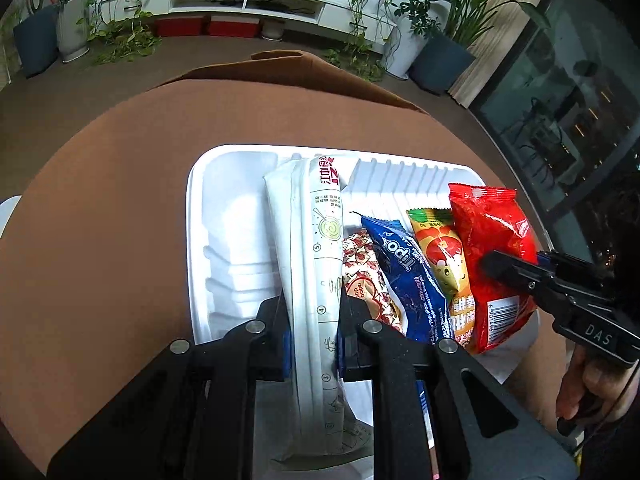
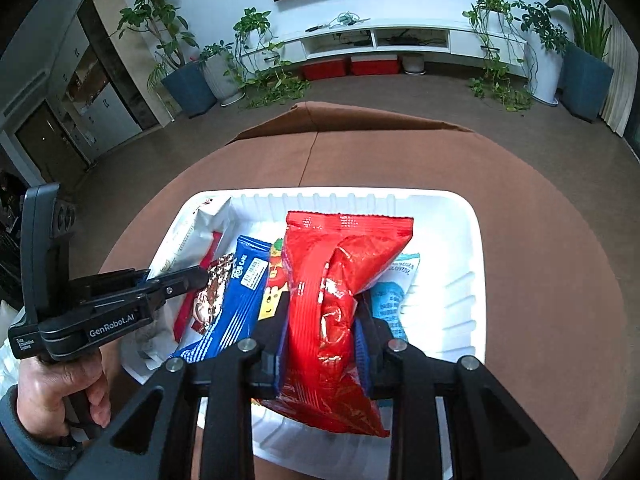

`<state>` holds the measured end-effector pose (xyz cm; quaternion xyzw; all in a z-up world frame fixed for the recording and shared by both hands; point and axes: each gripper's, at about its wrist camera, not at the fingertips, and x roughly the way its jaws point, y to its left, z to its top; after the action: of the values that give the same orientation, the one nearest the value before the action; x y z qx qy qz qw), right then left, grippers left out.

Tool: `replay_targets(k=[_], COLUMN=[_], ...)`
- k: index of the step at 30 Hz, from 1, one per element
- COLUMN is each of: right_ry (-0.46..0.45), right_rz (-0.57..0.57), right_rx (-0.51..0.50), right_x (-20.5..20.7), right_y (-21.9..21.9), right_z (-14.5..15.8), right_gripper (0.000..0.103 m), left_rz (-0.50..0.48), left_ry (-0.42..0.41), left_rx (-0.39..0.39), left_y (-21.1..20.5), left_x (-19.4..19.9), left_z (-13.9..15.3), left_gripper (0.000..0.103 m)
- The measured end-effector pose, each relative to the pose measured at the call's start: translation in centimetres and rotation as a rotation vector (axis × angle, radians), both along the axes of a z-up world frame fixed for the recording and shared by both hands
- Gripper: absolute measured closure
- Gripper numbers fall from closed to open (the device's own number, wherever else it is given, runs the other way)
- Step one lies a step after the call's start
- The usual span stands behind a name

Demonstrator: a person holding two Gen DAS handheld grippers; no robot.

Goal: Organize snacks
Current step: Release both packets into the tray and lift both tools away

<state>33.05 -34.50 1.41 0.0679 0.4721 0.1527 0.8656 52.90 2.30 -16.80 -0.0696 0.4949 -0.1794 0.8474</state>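
A: left gripper first; clamped on the white noodle pack; pack held on edge between the pads, long axis running straight out from the jaws toward the far rim of the white tray.

B: right gripper?

A: clenched on the red bag; bag stands on edge too, long axis also along the fingers, over the tray's middle; a light-blue packet lies just beside it on the right.

B: between the two held packs?

A: blue Tipo bar, orange-green packet, patterned wrapper; all lying lengthwise in the tray, side by side, touching.

B: key relation for the next move?

A: my guess; both packs sit parallel to the row; white pack on the row's left, nearer the bare left compartment; red bag on the right; so each hand likely lowers and lets go on its own side, no crossing.
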Motion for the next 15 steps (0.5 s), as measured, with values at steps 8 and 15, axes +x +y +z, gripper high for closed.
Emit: replay_targets(k=[8,15], right_ry=[0.008,-0.021], right_rz=[-0.001,-0.005], right_rx=[-0.012,-0.03], right_x=[-0.3,-0.7], right_y=[0.1,0.2], right_z=[-0.1,0.8], right_gripper=[0.068,0.06], left_rz=[0.024,0.01], left_ry=[-0.017,-0.057], left_rx=[0.023,0.029], left_y=[-0.3,-1.1], left_x=[-0.7,-1.1], left_z=[0.1,1.0], left_gripper=[0.072,0.04])
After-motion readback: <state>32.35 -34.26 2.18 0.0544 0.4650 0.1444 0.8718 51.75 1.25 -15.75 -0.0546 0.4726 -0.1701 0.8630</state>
